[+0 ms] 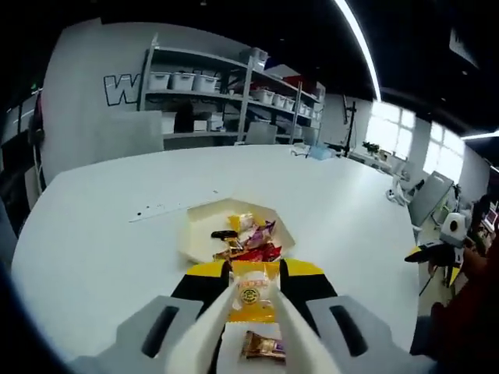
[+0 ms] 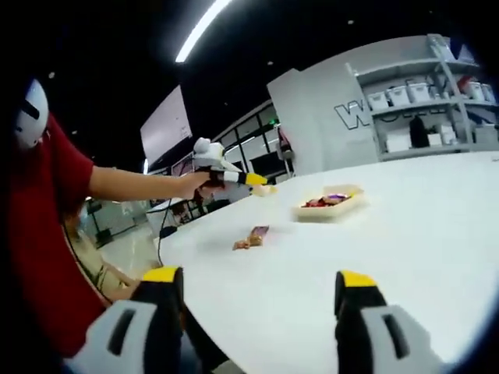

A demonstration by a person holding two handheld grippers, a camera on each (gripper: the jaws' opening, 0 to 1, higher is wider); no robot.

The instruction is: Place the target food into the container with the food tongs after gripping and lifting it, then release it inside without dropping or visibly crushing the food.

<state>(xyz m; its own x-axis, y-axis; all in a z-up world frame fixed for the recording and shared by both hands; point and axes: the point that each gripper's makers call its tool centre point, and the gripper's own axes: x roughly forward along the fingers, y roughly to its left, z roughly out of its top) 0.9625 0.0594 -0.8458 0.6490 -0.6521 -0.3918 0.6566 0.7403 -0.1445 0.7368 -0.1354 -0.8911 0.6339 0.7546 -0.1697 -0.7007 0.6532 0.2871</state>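
Step in hand: carry. The left gripper (image 1: 251, 300) holds food tongs (image 1: 234, 327) pinching a yellow snack packet (image 1: 252, 294), lifted just short of the container (image 1: 204, 226). Another packet (image 1: 263, 346) lies nearer. The right gripper (image 2: 261, 312) hangs wide, empty. Next: advance over the container, then release gently.

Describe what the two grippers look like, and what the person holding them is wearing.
The left gripper has grey bodies with dark slots and black-and-yellow fingers, carrying pale, cream-coloured tongs. The right gripper has the same grey bodies and black fingers with yellow tips. The person wears a red short sleeve.
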